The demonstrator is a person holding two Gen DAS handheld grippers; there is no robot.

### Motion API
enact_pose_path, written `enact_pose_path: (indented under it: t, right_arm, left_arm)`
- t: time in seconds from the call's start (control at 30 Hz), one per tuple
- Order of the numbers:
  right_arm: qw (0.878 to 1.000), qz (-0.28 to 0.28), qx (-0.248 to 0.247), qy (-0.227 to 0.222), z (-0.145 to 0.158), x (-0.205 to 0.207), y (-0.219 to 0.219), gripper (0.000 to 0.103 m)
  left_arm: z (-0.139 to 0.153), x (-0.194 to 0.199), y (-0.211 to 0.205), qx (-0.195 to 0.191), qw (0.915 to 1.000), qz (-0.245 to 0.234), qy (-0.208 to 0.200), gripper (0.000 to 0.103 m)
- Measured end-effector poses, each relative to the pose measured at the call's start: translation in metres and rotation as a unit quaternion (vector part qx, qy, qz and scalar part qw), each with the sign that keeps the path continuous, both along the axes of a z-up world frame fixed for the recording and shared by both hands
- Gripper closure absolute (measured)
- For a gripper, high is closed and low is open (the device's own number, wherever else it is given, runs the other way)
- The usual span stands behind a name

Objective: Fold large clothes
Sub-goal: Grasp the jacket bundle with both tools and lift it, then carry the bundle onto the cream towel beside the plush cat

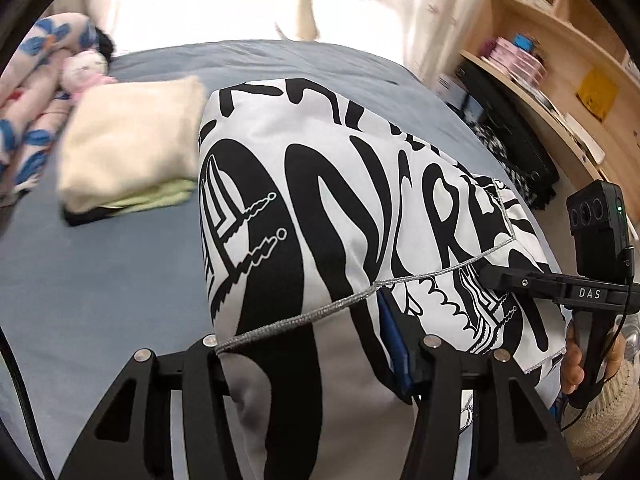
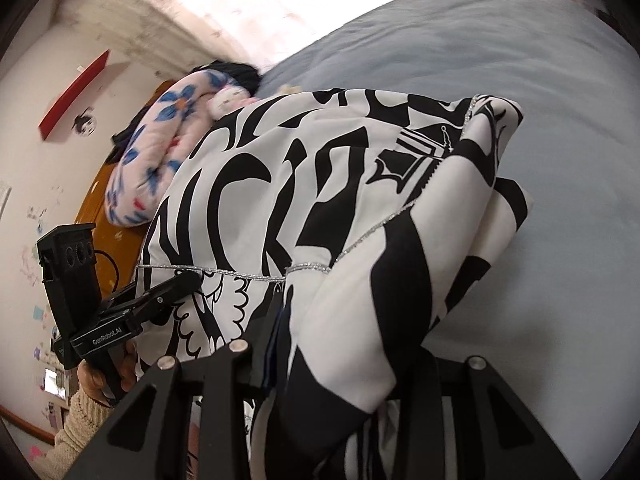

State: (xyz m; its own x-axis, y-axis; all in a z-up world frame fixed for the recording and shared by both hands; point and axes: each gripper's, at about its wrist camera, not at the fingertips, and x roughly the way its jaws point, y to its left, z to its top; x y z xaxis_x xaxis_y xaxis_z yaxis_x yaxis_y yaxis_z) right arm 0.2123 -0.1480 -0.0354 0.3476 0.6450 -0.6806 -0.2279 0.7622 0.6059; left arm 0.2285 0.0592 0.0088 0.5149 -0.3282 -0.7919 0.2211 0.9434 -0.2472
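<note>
A large white garment with bold black lettering and silver trim hangs folded over, held up above the grey-blue bed. My left gripper is shut on its near edge, cloth bunched between the fingers. It also shows in the right wrist view, clamped on the garment's left edge. My right gripper is shut on the garment, fabric draping over its fingers. It shows in the left wrist view, pinching the right edge.
A stack of folded clothes, cream on top, lies on the bed's left. A floral quilt and a soft toy lie beyond. Wooden shelves stand right. A wooden headboard is at left.
</note>
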Motion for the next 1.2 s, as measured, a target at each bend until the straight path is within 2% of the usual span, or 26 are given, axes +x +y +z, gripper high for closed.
enact_pose_path:
  t: [0.2,0.43,0.53,0.63,0.8,0.9,1.0,1.07,1.13,1.2]
  right_arm:
    - [0.999,0.029,0.011,-0.015,0.041,0.044,0.092,0.069]
    - [0.997,0.043,0.013,-0.062,0.089,0.135,0.187,0.069]
    - [0.996,0.040,0.016,-0.075,0.094,0.181,0.220,0.069]
    - [0.995,0.037,0.029,-0.083,0.087,0.218,0.241,0.069]
    - [0.995,0.032,0.054,-0.082,0.047,0.286,0.279,0.069]
    - [0.996,0.025,0.049,-0.067,0.006,0.317,0.295,0.069]
    - [0.999,0.021,0.028,-0.038,-0.037,0.342,0.304,0.069]
    - [0.999,0.021,0.020,-0.023,-0.068,0.350,0.304,0.064]
    - [0.999,0.023,0.026,-0.029,-0.082,0.352,0.297,0.056]
    - [0.998,0.038,0.048,-0.026,-0.092,0.352,0.288,0.054]
  left_arm:
    - [0.033,0.023,0.090,0.012,0.9994,0.026,-0.019,0.051]
    - [0.076,0.092,0.199,0.025,0.9965,0.050,-0.063,0.051]
    - [0.087,0.136,0.239,0.037,0.9940,0.063,-0.081,0.051]
    - [0.086,0.183,0.267,0.045,0.9921,0.073,-0.092,0.051]
    - [0.055,0.254,0.309,0.045,0.9913,0.087,-0.088,0.051]
    - [0.015,0.291,0.327,0.045,0.9922,0.092,-0.071,0.051]
    - [-0.038,0.317,0.339,0.033,0.9937,0.103,-0.031,0.047]
    - [-0.071,0.326,0.349,0.030,0.9921,0.120,-0.024,0.029]
    - [-0.086,0.326,0.361,0.005,0.9920,0.122,-0.032,0.017]
    - [-0.096,0.325,0.376,-0.030,0.9907,0.130,-0.023,0.009]
